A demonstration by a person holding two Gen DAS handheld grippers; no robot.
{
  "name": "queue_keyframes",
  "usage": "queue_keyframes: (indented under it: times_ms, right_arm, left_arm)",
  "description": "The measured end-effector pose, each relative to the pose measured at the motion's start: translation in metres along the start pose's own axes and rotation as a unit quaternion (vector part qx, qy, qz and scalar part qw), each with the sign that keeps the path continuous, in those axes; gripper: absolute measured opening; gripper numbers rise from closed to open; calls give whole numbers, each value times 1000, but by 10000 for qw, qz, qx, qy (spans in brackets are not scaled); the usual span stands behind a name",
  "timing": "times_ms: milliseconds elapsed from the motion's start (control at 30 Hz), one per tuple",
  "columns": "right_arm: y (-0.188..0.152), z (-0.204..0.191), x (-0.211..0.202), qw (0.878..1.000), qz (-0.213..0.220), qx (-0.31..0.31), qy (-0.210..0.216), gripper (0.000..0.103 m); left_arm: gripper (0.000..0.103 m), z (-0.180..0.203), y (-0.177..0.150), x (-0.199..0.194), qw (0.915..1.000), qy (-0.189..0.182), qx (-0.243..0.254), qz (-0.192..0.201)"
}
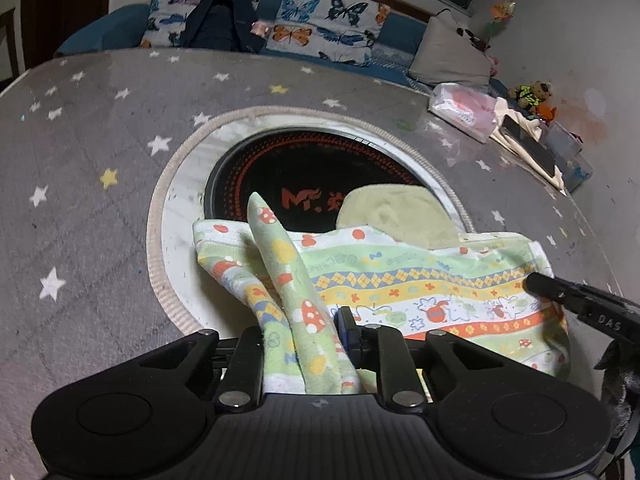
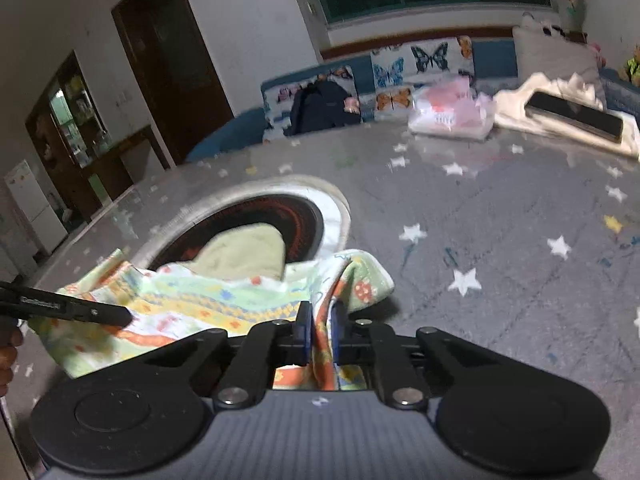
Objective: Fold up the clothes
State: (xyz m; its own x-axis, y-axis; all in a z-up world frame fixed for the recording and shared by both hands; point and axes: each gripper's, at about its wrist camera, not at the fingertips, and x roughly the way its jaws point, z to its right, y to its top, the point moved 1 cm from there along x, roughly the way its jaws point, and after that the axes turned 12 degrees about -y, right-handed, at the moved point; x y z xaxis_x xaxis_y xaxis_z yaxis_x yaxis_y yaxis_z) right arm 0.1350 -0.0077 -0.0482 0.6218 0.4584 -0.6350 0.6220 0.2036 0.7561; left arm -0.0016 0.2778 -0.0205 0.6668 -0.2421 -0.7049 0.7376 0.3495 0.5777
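Observation:
A small patterned garment with green, yellow and orange bands lies partly spread on the table, overlapping a round black hotplate. A bunched fold of it stands up between the jaws of my left gripper, which is shut on it. My right gripper is shut on the garment's other corner, with cloth squeezed between the blue pads. A pale green cloth lies behind the garment on the hotplate. Each gripper's finger shows in the other's view: the right one's fingers, the left one's fingers.
The table wears a grey cover with stars. At its far right lie a pink packet, a phone on cream cloth and a clear box. Behind stands a sofa with butterfly cushions and a dark bag.

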Motion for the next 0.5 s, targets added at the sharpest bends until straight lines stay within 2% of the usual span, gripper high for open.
queue_keyframes:
  times_ms: [200,500]
  right_arm:
    - [15,-9,-37,9990,374,-255,-53,7]
    - [46,12,-82,9938,849,-457,-560,7]
  left_arm:
    - [14,22,9,-8,9995,-152,251,100]
    - [15,75,34,6,9971,-375,662,101]
